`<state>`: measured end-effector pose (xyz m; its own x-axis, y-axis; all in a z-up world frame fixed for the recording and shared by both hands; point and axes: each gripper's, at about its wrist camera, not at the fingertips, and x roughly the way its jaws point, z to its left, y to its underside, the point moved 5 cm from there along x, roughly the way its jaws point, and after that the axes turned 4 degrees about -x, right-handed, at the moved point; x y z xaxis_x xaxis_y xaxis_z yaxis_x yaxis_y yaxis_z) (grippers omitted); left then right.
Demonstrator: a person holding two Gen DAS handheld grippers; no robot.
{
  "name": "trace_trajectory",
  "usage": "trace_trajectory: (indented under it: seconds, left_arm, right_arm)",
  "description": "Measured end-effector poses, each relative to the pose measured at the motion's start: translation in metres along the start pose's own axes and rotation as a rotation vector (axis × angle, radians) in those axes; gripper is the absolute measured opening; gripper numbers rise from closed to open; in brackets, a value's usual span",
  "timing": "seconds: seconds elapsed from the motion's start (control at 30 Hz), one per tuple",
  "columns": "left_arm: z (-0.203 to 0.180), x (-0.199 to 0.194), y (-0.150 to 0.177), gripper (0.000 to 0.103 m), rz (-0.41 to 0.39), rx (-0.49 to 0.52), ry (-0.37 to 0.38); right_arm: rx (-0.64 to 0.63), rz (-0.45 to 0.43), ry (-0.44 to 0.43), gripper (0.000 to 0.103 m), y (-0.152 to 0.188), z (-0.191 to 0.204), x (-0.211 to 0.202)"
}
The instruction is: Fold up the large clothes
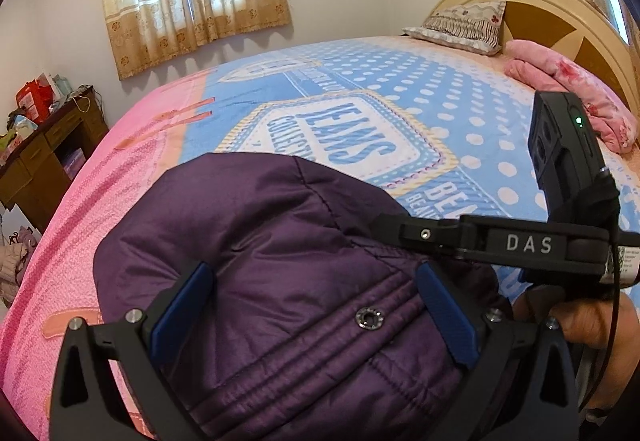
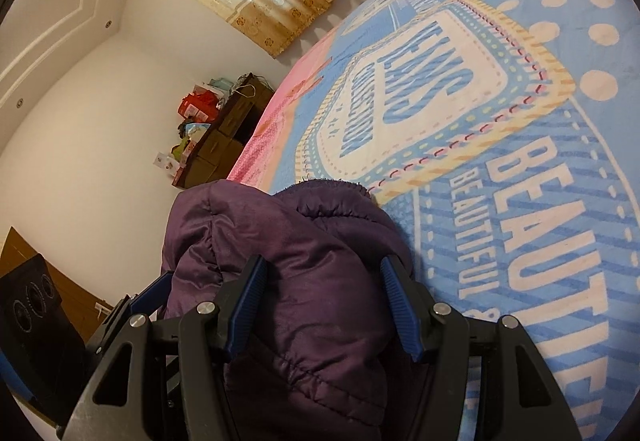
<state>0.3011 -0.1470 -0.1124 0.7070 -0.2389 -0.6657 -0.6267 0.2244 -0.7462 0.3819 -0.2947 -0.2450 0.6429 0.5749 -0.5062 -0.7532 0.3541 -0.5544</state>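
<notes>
My left gripper spread wide, purple jacket bulging between its fingers | my right gripper likewise parted around jacket | jacket bunched near bed's edge closest to me, directly ahead of both, neither nearer
</notes>
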Motion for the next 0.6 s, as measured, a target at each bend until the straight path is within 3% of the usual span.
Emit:
trace_trajectory:
  seconds: [0.6]
  left_arm:
    - [-0.0064, 0.0067, -0.0034, 0.103, 0.012, 0.014, -0.029]
  right_arm:
    - [0.014, 0.003, -0.014, 0.06, 0.0028, -0.0026, 0.0026]
